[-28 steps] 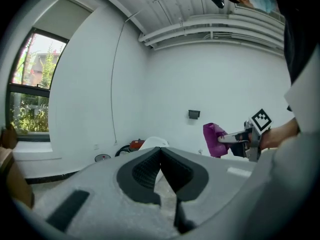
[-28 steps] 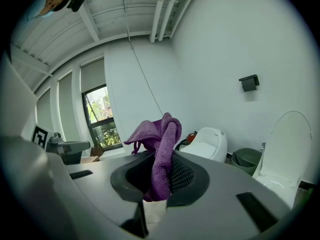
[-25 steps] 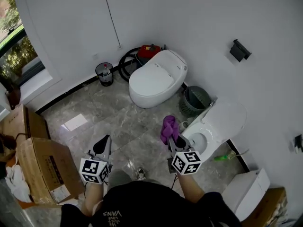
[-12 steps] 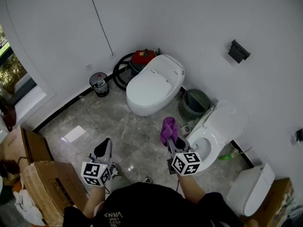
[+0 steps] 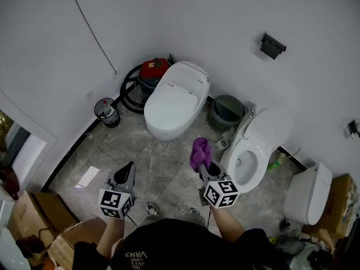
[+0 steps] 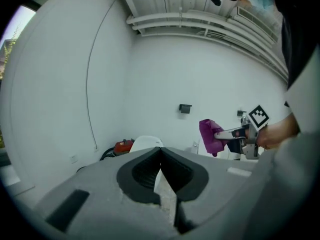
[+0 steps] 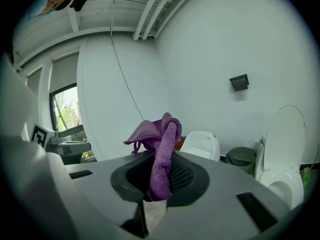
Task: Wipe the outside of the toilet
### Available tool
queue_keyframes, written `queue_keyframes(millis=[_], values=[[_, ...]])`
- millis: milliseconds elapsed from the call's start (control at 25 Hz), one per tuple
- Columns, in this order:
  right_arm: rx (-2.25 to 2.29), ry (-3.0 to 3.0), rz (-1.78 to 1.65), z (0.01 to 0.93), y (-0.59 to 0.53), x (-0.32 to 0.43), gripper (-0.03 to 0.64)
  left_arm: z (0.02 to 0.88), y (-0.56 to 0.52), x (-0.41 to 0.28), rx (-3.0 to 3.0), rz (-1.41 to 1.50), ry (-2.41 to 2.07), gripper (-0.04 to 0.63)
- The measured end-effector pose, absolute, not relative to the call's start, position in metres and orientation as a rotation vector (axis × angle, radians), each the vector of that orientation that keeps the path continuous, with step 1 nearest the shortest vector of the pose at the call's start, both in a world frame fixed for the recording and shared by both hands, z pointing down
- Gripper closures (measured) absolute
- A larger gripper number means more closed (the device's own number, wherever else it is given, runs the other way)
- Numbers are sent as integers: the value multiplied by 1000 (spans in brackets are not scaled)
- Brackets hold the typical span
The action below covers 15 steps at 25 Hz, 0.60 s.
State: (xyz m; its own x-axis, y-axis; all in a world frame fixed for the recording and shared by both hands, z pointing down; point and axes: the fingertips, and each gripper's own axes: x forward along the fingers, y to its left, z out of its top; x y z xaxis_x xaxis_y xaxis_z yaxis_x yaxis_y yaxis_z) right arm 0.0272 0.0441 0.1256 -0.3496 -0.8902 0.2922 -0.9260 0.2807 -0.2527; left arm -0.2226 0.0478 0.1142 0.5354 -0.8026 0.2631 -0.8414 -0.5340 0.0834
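Note:
A white toilet with its lid down [image 5: 174, 101] stands by the far wall. To its right, a second white toilet [image 5: 254, 151] has its lid raised. My right gripper [image 5: 206, 163] is shut on a purple cloth [image 5: 199, 152], held in the air just left of the open bowl and not touching it. In the right gripper view the cloth [image 7: 161, 151] sticks up from between the jaws. My left gripper [image 5: 127, 169] hangs over the floor on the left, shut with nothing in it; its jaws meet in the left gripper view [image 6: 160, 151].
A red vacuum cleaner [image 5: 153, 69] with a black hose sits behind the closed toilet. A small black bin [image 5: 106, 112] stands to the left, and a green basket [image 5: 226, 112] sits between the toilets. Another white fixture [image 5: 307, 193] is at the right, cardboard boxes [image 5: 70, 242] at the lower left.
The head view has swung right: the boxes slid off to the left and the white fixture at the right came into view. Both grippers hold the same pose, with the cloth still gripped.

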Motion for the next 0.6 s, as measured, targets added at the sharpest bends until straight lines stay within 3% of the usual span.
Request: queue_keyframes(millis=[600], values=[[1580, -2427, 526, 193, -10, 20, 571, 176, -4, -205, 2480, 332, -1399, 589]])
